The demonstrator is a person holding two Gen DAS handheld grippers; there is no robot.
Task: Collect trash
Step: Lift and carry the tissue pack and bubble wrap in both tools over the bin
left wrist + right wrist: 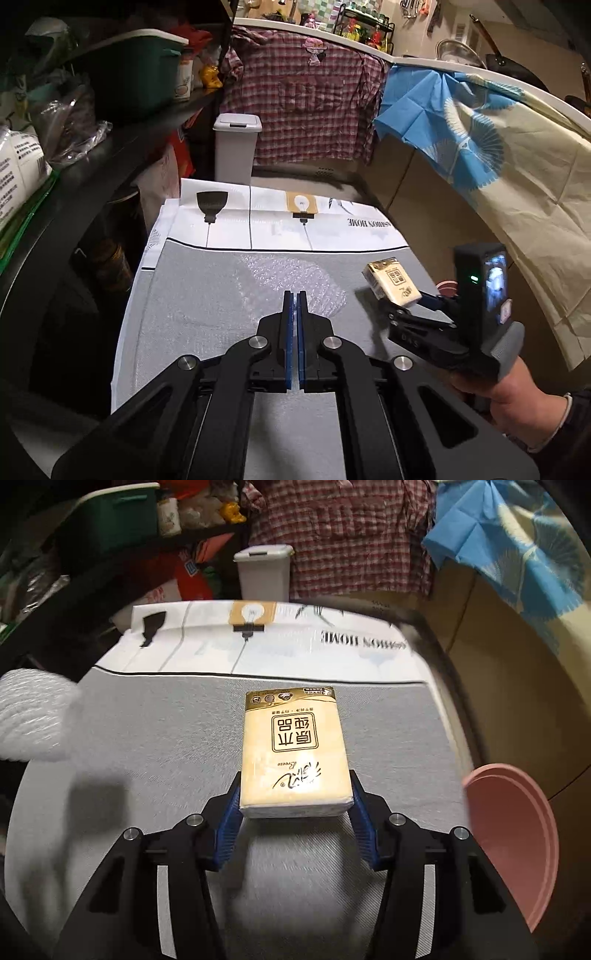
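Grey table (pixel 147 738) | right gripper (pixel 295 797) fingers grip tissue pack (pixel 295 746), seemingly lifted | left gripper (pixel 294 306) fingers closed, empty | carry level to bin (pixel 264 572) beyond table

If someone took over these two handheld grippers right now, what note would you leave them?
Left gripper: shut, nothing in it, above the grey mat.
Right gripper: holding the tissue pack by its sides, lifted off the mat.
Bubble wrap lies on the mat; a pink plate sits at the right edge.
White bin, lid closed, stands beyond the table's far end.
Left to do: bin the pack, then probably the bubble wrap.
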